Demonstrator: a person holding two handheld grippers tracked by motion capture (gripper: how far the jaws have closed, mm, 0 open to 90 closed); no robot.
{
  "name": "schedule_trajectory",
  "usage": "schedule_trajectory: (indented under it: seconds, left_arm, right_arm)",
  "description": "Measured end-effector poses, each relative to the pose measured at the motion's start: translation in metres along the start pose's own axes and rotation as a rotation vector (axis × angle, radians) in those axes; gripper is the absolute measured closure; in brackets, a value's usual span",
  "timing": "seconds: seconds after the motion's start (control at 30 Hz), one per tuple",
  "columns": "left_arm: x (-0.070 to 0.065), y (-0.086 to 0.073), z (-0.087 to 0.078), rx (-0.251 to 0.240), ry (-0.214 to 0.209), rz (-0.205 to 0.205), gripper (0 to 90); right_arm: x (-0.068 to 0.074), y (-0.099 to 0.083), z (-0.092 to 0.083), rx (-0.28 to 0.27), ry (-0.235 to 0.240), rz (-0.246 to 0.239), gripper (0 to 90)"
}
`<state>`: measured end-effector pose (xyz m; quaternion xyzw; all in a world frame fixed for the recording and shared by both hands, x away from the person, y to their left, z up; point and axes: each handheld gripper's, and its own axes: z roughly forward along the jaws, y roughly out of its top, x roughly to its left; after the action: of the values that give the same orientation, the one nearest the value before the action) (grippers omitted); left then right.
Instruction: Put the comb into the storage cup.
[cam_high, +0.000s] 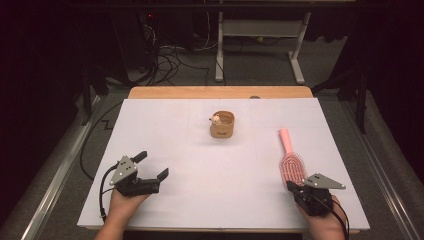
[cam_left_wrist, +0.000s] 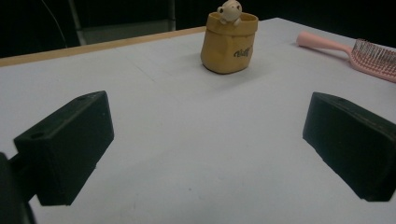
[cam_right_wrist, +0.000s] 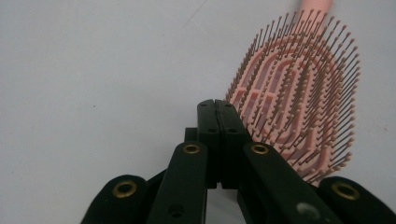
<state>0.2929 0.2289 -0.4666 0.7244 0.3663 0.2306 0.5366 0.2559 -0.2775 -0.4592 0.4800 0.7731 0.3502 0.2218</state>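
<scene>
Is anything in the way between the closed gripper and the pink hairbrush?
No. The right gripper has its jaws shut together, right beside the bristle end of the pink hairbrush. Nothing lies between them on the white table. Whether they touch, I cannot tell.

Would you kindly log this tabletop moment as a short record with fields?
surface: white table sheet
left gripper: jaws wide open, nothing between them
right gripper: jaws shut, empty, tips beside the hairbrush's bristled head
hairbrush: pink, lying flat with bristles up, handle pointing away from the person
pot: tan, upright at the centre, small figure on its rim
</scene>
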Motion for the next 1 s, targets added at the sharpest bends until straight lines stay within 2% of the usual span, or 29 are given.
schedule_trajectory:
  seconds: [0.23, 0.4, 0.67, 0.93, 1.0]
  left_arm:
    - [0.004, 0.001, 0.000, 0.008, 0.010, -0.015, 0.9]
    - [0.005, 0.001, 0.000, -0.004, 0.029, -0.019, 0.5]
    - [0.004, 0.000, 0.001, 0.002, 0.022, -0.014, 0.0]
    - [0.004, -0.003, 0.000, -0.011, 0.030, -0.014, 0.0]
    - [0.005, -0.003, 0.000, -0.013, 0.028, -0.017, 0.0]
  right_arm:
    - [-0.007, -0.003, -0.003, -0.006, -0.018, 0.020, 90.0]
    - [-0.012, -0.005, -0.005, -0.008, -0.033, 0.035, 90.0]
    - [-0.019, -0.006, -0.006, -0.010, -0.058, 0.058, 90.0]
    - [-0.017, -0.003, -0.008, -0.031, -0.042, 0.053, 90.0]
    - [-0.015, -0.002, -0.009, -0.059, -0.019, 0.052, 90.0]
